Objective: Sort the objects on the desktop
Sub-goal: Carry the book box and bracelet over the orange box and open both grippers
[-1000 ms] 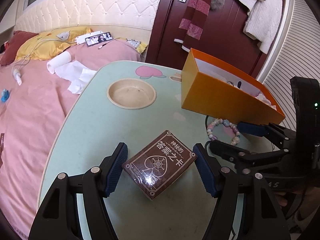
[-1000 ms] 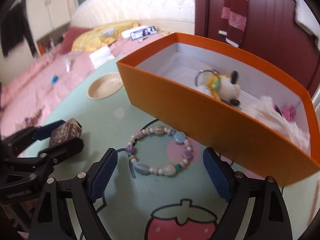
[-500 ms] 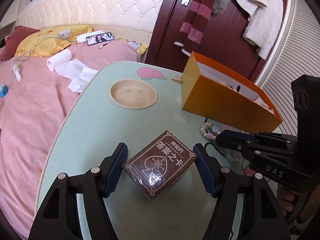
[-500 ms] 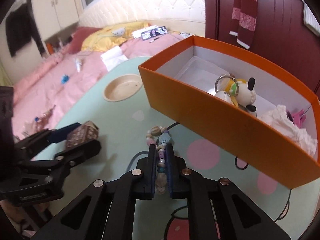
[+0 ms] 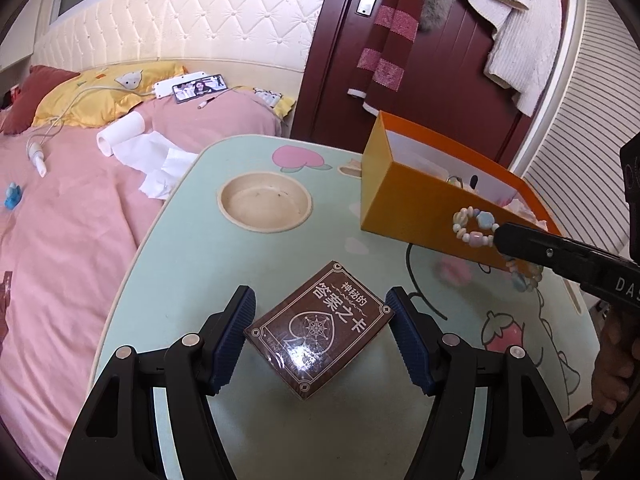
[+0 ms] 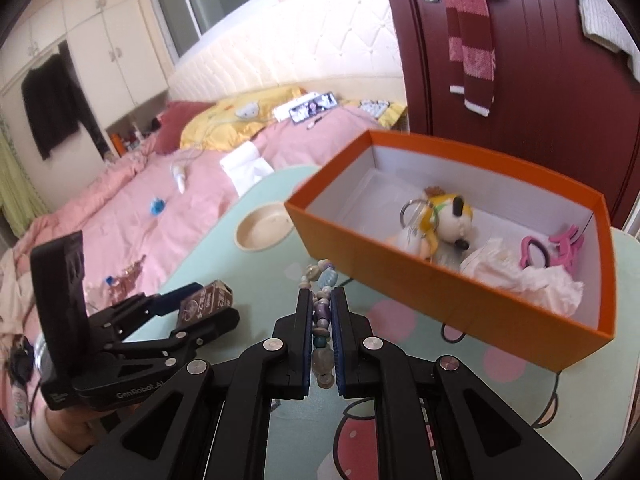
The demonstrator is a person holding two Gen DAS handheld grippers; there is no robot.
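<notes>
A brown card box [image 5: 320,328] with a star emblem lies on the mint-green table [image 5: 192,264]. My left gripper [image 5: 320,300] stands open around it, one blue pad on each side. My right gripper [image 6: 321,300] is shut on a pastel bead bracelet [image 6: 320,280] and holds it above the table. In the left wrist view the bracelet [image 5: 476,226] hangs from the right gripper [image 5: 498,236] in front of the orange box [image 5: 412,216]. The orange box [image 6: 440,280] is open-topped and holds a plush keychain [image 6: 444,216], crumpled tissue [image 6: 520,276] and a pink hair clip [image 6: 560,244].
A round beige recess [image 5: 266,202] is sunk into the table behind the card box. A pink bed [image 5: 72,220] with a paper roll [image 5: 120,138] borders the table's left edge. A dark red door [image 5: 440,60] stands behind the orange box.
My right gripper has shut on the bracelet and lifted it off the table, up to the orange box's front wall. The left gripper and card box have stayed put.
</notes>
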